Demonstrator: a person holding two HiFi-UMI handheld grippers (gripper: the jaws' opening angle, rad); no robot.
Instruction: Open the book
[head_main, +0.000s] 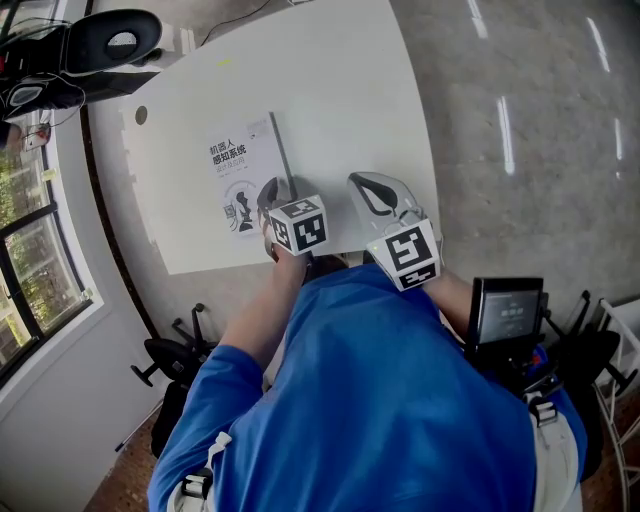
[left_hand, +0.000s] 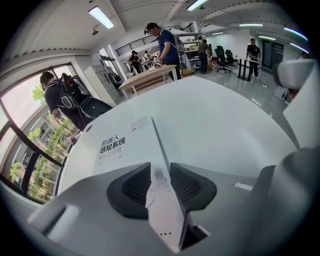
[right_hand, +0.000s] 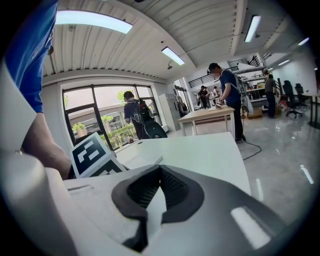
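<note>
A closed white book (head_main: 238, 170) with dark printed characters lies on the white table (head_main: 340, 90), its cover (left_hand: 112, 147) facing up. My left gripper (head_main: 270, 200) is tilted down over the book's near right corner. Its jaws (left_hand: 160, 172) stand a little apart, straddling the book's right edge, and the cover shows through the gap. I cannot see the pads pressing on it. My right gripper (head_main: 365, 185) hovers just right of the left one, over bare table. It is shut (right_hand: 160, 172) with nothing in it. From there the book (right_hand: 142, 159) shows at the left.
The table's near edge runs just below both grippers. A round cable hole (head_main: 141, 115) is at the table's far left. A black chair (head_main: 110, 40) stands beyond the far left corner, beside the windows (head_main: 30, 230). People stand at a wooden table (left_hand: 150, 77) in the background.
</note>
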